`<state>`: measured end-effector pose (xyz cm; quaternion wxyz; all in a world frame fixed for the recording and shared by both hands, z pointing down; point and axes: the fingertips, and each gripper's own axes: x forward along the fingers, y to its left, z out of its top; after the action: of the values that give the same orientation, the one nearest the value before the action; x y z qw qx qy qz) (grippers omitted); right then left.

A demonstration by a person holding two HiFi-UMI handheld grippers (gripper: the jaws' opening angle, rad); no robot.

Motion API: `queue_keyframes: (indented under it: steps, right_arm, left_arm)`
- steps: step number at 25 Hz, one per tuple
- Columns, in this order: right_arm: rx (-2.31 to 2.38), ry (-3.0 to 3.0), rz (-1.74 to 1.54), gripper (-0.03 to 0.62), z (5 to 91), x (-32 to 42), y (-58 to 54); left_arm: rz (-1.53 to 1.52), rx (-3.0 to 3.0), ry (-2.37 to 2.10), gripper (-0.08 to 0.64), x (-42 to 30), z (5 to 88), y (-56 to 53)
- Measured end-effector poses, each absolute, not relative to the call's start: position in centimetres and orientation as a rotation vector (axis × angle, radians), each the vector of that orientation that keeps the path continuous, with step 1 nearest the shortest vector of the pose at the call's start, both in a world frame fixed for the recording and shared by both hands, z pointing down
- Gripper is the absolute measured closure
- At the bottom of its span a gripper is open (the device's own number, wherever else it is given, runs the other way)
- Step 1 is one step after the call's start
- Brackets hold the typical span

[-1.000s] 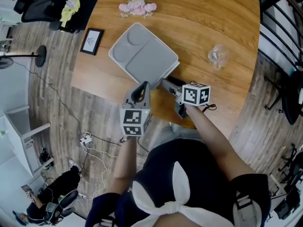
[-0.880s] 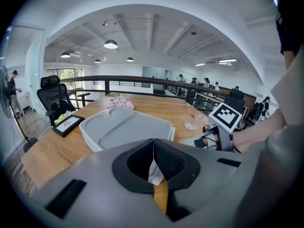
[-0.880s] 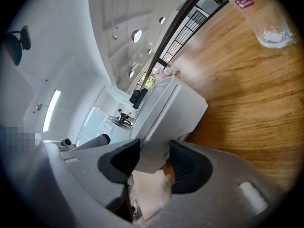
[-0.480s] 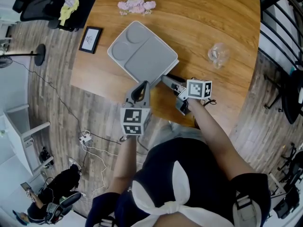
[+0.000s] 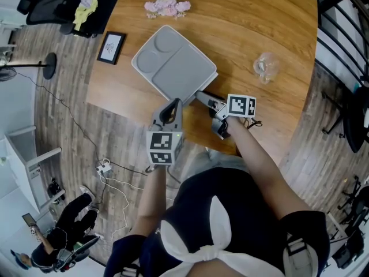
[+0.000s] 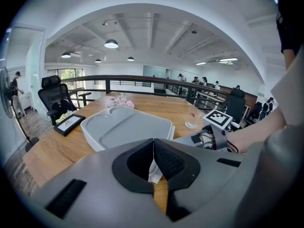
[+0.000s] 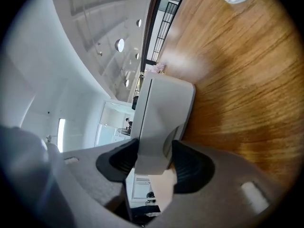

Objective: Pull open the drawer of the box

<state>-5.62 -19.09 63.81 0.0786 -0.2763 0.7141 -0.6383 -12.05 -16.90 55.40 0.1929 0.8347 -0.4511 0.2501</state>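
The drawer (image 7: 151, 146) of the box (image 5: 173, 65) is clamped by the right gripper (image 5: 203, 101), seemingly ready for pulling, while the left gripper (image 5: 171, 108), closed on nothing, hovers just left.

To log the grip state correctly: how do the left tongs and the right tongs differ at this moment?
The left tongs are shut on nothing, while the right tongs are shut on the drawer front of the grey box. The left tongs are held level; the right tongs are rolled onto their side. Both point toward the box.
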Motion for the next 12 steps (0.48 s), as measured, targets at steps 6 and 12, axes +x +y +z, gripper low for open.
queue_keyframes:
  steps: [6, 12]
  right_arm:
    - [-0.79, 2.093, -1.891, 0.423, 63.2, -5.8, -19.2]
    - [-0.792, 2.076, -1.905, 0.429, 63.3, -5.8, -19.0]
  left_arm:
    - [0.712, 2.319, -1.286, 0.54, -12.7, 55.4, -17.2]
    - [0.756, 2.313, -1.284, 0.54, -12.9, 56.6, -17.0]
